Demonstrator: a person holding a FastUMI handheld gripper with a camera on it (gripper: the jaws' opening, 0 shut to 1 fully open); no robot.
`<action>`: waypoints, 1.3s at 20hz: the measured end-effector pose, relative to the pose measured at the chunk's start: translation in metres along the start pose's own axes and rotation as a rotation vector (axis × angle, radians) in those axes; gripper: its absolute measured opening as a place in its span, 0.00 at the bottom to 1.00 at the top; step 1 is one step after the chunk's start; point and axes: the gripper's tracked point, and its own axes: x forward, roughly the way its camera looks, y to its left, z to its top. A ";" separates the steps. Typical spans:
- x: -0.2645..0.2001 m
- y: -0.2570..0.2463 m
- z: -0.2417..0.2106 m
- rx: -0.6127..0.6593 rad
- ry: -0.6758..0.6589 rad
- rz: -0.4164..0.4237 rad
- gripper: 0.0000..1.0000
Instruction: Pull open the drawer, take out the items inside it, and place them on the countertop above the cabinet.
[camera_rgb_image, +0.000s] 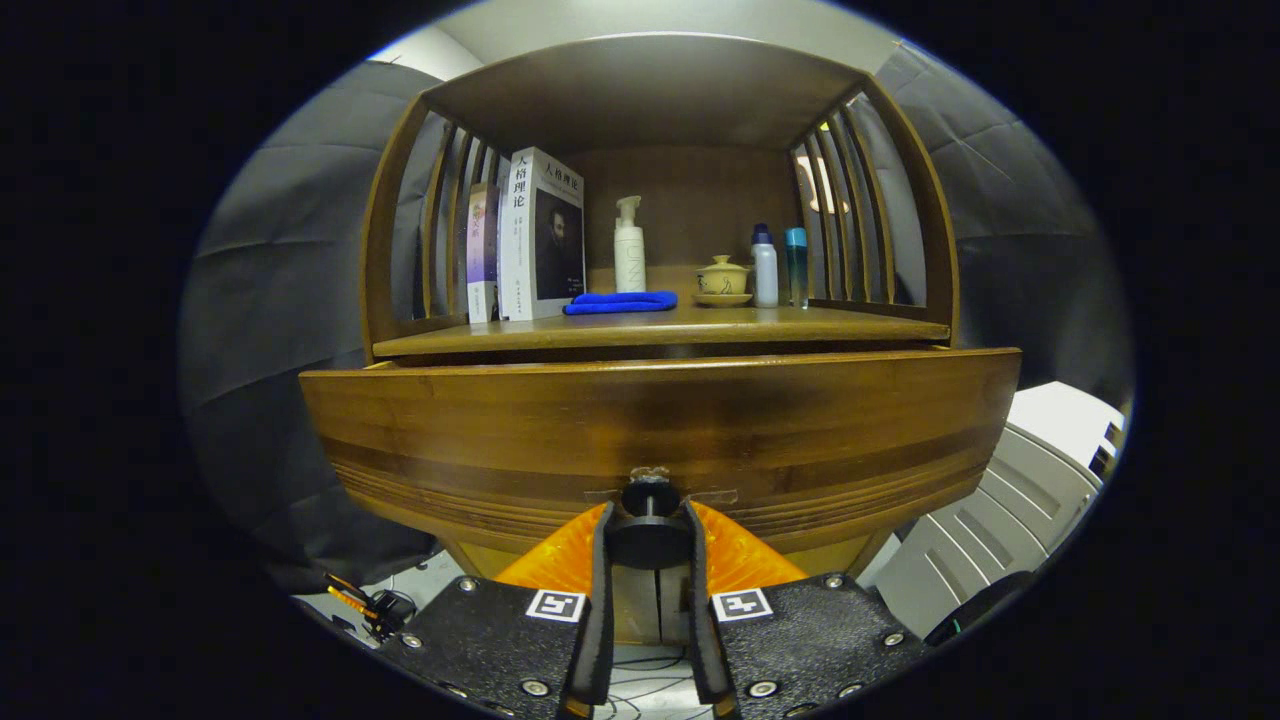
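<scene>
A wooden drawer front (660, 420) stands right before me, drawn out a little from under the countertop (660, 330) of the cabinet. Its dark round knob (650, 535) sits between my two fingers, and my gripper (648, 530) is shut on it, one finger (600, 560) pressing on each side. The inside of the drawer is hidden behind its front panel.
On the countertop stand two books (530, 235) at the left, a folded blue cloth (620, 302), a white pump bottle (629, 248), a small lidded teacup (722, 278) and two bottles (778, 265). Slatted sides close the shelf. A white unit (1010, 500) stands beside the cabinet on the right.
</scene>
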 end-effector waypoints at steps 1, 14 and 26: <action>-0.007 0.000 -0.003 0.007 0.009 -0.001 0.32; -0.070 0.007 -0.026 0.033 0.055 0.012 0.32; -0.100 0.016 -0.036 0.021 0.071 0.039 0.33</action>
